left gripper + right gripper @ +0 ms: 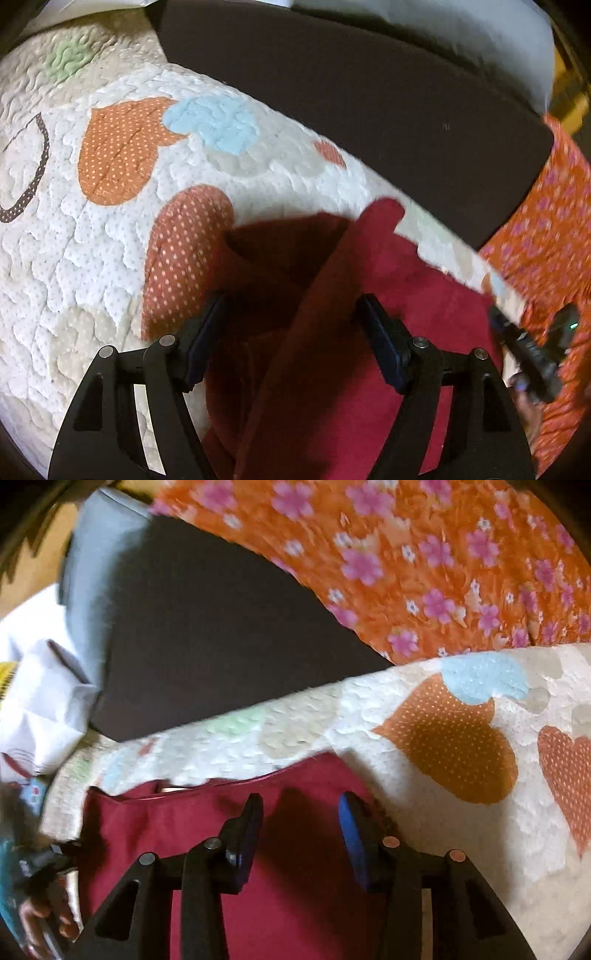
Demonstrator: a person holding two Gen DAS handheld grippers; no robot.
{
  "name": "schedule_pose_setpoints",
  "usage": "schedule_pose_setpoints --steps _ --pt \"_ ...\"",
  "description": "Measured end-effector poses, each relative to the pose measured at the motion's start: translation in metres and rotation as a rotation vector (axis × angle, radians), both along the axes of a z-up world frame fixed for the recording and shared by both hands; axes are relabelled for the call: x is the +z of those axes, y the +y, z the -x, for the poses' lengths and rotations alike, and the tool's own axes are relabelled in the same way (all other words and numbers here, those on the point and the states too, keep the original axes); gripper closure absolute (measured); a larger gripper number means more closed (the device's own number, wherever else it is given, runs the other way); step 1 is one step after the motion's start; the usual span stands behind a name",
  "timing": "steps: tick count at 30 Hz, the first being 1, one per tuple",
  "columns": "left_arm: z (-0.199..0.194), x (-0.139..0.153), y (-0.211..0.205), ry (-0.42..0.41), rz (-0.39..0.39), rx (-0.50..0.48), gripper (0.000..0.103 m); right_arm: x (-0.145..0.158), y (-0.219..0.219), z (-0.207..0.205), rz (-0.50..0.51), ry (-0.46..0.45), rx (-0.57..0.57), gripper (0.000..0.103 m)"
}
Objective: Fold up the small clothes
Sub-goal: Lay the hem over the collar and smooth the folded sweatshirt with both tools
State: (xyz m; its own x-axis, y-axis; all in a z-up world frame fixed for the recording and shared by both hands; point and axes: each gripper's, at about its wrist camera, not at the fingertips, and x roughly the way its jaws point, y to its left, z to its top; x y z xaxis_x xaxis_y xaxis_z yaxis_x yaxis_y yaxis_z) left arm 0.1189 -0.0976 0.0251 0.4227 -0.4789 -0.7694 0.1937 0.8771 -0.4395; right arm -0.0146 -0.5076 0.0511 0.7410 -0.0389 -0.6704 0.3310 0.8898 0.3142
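Observation:
A small dark red garment [406, 288] lies on a white quilt with heart patches [92, 240]. In the left wrist view a raised fold or strip of the red cloth [325, 295] runs between the fingers of my left gripper [293, 306], whose jaws stand wide apart. In the right wrist view my right gripper [301, 805] is open just above the flat red garment [166, 830], near its top edge. The right gripper also shows in the left wrist view [532, 347], blurred, at the garment's right side.
A dark brown panel [351, 110] borders the quilt's far edge. An orange cloth with pink flowers [424, 561] lies at the right. White fabric [33, 701] is piled at the left of the right wrist view, beside a grey cushion [96, 554].

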Motion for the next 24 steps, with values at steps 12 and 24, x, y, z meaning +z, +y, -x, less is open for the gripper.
schedule_pose_setpoints --steps 12,24 --pt "-0.010 0.011 0.004 -0.039 -0.042 0.071 0.029 0.018 0.043 0.050 0.089 -0.032 0.067 0.062" --pt "-0.007 -0.001 -0.006 -0.039 -0.145 0.077 0.029 0.020 0.057 0.042 0.059 0.020 0.078 0.062"
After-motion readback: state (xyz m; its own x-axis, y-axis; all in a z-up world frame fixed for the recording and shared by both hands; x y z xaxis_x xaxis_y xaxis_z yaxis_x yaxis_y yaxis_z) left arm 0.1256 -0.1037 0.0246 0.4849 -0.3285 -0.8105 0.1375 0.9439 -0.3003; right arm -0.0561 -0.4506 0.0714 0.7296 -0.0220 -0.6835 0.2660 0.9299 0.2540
